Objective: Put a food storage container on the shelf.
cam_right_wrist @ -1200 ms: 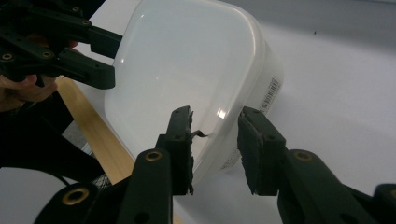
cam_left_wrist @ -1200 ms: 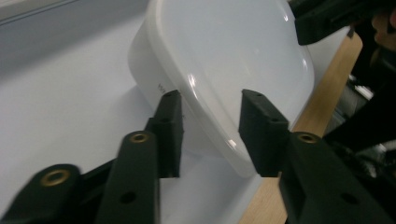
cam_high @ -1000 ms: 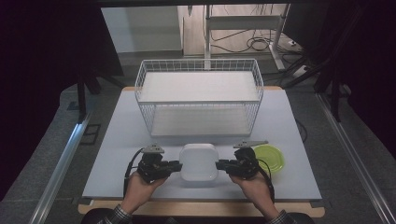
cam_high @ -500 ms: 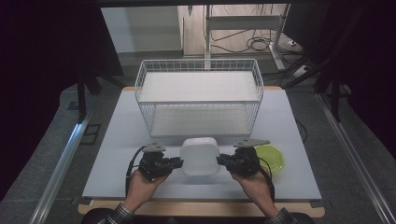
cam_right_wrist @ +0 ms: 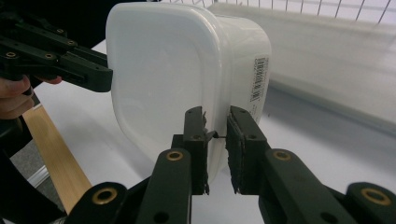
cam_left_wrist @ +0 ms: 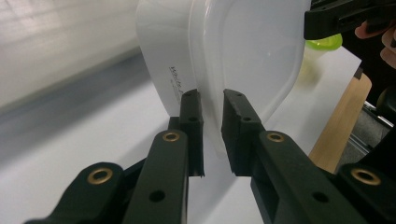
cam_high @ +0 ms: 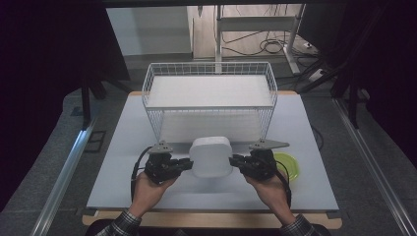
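Between the two pairs of black jaws, the white rounded-square plastic container (cam_high: 211, 157) now sits a little farther from the person and closer to the white wire basket (cam_high: 209, 101) than it did a second ago, when it lay lower toward the table's near edge; both hands have travelled with it.

Seen along the left gripper (cam_left_wrist: 211, 105), the jaws stand nearly together with only a narrow gap, pinching the container's thin rim between them, its body with small printed lettering just left of them. Along the right gripper (cam_right_wrist: 217, 122) the jaws are likewise almost closed on the opposite rim, a barcode label on the container's side just right of them (the other gripper's black jaw touches the far rim in each gripper view).

Beyond the right gripper's outer side, a lime-green round plastic lid (cam_high: 287, 165) lies flat on the pale grey table (cam_high: 123, 147), whose wooden edge shows at the near side. Behind the table are grey floor, dark curtains and loose cables.
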The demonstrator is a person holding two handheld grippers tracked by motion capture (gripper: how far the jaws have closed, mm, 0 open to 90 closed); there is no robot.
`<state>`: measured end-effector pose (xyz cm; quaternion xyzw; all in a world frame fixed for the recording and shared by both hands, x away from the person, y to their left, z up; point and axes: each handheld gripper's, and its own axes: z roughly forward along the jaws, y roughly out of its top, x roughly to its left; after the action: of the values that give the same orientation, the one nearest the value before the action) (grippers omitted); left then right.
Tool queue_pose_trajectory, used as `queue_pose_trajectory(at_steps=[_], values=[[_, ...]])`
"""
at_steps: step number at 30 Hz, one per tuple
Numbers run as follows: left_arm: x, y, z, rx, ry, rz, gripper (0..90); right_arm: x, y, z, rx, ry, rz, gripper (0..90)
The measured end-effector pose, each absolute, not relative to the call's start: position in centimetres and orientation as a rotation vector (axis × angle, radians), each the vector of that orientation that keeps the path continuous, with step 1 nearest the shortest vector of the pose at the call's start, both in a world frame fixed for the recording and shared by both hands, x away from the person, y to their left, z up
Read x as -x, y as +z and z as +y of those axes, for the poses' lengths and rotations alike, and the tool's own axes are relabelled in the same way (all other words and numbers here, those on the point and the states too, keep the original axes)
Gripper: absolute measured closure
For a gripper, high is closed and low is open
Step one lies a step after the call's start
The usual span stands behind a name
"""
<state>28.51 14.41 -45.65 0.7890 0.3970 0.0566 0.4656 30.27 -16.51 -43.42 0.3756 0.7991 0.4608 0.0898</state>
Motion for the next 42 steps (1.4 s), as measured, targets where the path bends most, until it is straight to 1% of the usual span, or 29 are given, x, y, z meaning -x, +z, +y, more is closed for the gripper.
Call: queue_pose_trajectory(at_steps=[13,19,42], values=[[-29.2,-42.8,14.8,-1.91,0.191,0.952,79.6,-30.7,-40.5,-16.0,-1.061,1.381,2.325,78.4],[-29.8,-40.7,15.0,-1.902,0.242,0.935,79.6,-31.3,-39.0,-15.7,-1.044,1.406,2.293,78.2],[-31.9,-35.0,15.9,-1.856,0.329,0.911,79.7,-33.7,-33.8,-14.7,-0.994,1.459,2.216,77.9]])
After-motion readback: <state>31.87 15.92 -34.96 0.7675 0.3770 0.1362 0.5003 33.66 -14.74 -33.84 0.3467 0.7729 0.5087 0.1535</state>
